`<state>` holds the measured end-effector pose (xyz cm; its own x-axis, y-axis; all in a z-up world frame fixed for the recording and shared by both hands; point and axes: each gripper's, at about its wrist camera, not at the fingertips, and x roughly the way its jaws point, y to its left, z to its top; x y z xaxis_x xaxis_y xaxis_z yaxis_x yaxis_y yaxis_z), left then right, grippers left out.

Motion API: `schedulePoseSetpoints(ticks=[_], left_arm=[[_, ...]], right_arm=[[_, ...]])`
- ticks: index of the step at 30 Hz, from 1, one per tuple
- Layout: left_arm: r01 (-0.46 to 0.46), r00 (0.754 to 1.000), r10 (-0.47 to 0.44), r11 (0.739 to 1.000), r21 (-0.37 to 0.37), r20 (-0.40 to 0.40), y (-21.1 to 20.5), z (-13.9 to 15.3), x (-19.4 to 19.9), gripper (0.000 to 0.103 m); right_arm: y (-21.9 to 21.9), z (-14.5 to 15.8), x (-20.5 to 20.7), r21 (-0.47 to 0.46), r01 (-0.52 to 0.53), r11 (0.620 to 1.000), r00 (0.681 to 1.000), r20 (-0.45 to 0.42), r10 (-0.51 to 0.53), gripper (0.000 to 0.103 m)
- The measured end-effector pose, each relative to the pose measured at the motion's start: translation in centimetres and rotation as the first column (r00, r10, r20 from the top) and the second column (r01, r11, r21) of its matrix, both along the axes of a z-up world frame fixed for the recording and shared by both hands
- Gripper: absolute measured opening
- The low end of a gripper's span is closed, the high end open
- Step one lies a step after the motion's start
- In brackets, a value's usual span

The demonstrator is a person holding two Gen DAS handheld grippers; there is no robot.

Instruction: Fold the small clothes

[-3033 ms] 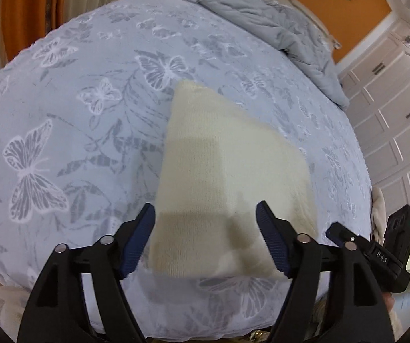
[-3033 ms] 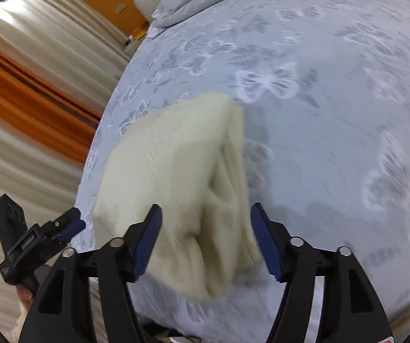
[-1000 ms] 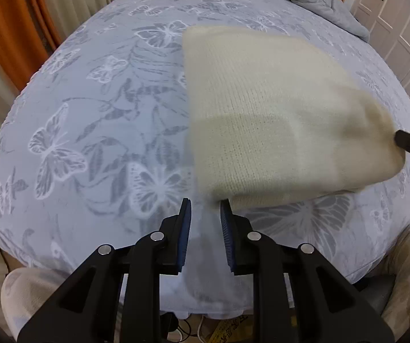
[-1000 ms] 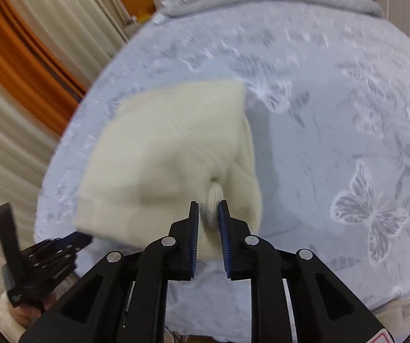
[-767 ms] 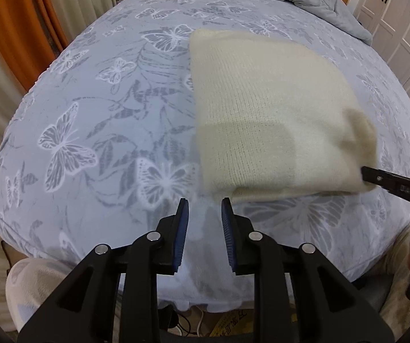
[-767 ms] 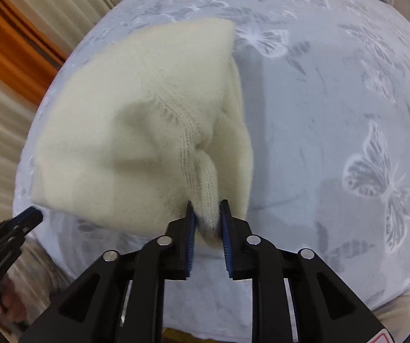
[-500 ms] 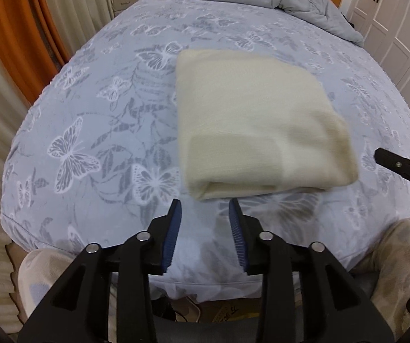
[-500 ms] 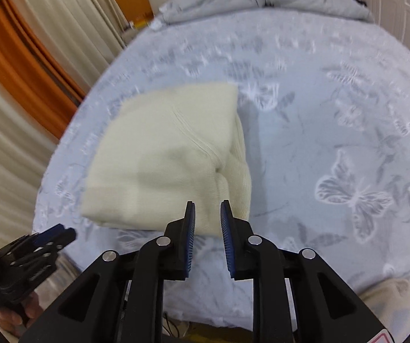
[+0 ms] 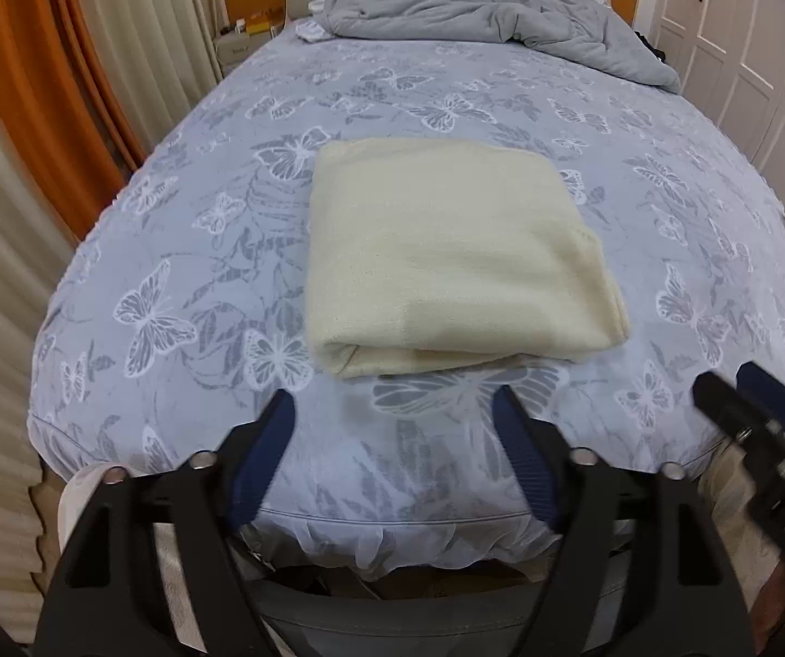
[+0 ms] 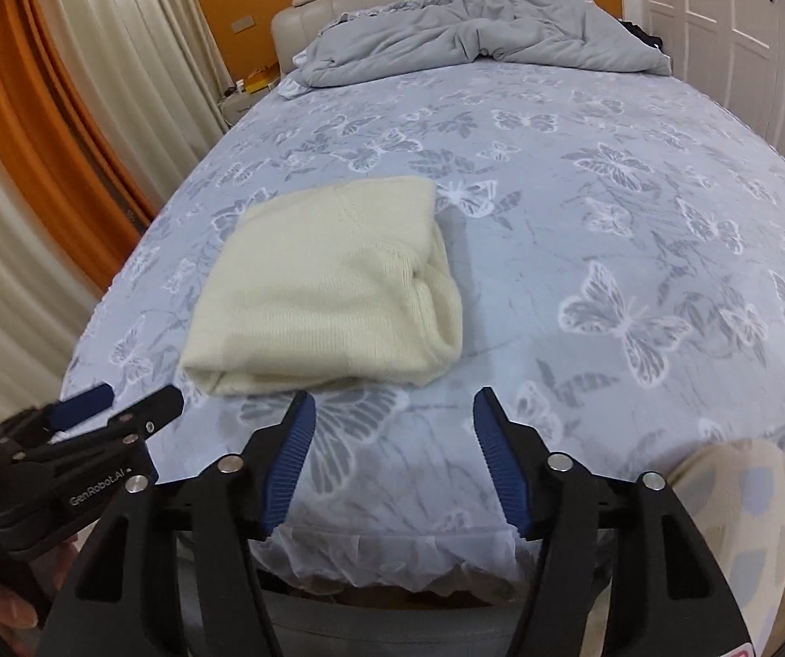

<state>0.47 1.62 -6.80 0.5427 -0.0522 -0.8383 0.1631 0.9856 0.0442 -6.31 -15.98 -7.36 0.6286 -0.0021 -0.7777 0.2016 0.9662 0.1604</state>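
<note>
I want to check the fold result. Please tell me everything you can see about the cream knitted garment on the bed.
The cream knitted garment is folded into a flat, roughly square stack with its layered edges facing the cameras and a ribbed edge showing at its right side. It lies on the butterfly-print sheet, near the foot of the bed. Nothing else touches it.

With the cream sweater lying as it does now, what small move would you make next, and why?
Probably draw both grippers further back: the cream sweater lies folded in a neat rectangle on the bed, and the left gripper and right gripper, jaws just opened, hold nothing and are clear of it.
</note>
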Motion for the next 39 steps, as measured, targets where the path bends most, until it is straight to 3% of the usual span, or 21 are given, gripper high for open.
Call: schedulePoseSetpoints(ticks=[5, 12, 23, 39], left_arm=[[0.0, 0.999, -0.001, 1.0, 0.032, 0.034, -1.0, -0.1, -1.3, 0.085], [0.001, 0.998, -0.002, 1.0, 0.012, 0.058, -1.6, -1.4, -2.3, 0.085], [0.001, 0.998, -0.004, 0.998, 0.06, 0.061, -2.1, -5.6, -3.0, 0.085], [-0.057, 0.997, 0.055, 0.998, 0.036, 0.053, -0.8, -5.8, -2.7, 0.085]], right_arm=[[0.0, -0.9, -1.0, -0.005, 0.023, 1.0, 1.0, 0.006, -0.023, 0.066], [0.1, -2.1, -2.1, -0.086, 0.038, 0.996, 0.999, 0.042, -0.035, 0.07], [-0.3, -4.9, -1.8, -0.085, 0.078, 0.993, 0.997, 0.01, -0.077, 0.07], [1.8, -5.3, -1.8, -0.124, 0.049, 0.991, 0.999, 0.0, -0.049, 0.071]])
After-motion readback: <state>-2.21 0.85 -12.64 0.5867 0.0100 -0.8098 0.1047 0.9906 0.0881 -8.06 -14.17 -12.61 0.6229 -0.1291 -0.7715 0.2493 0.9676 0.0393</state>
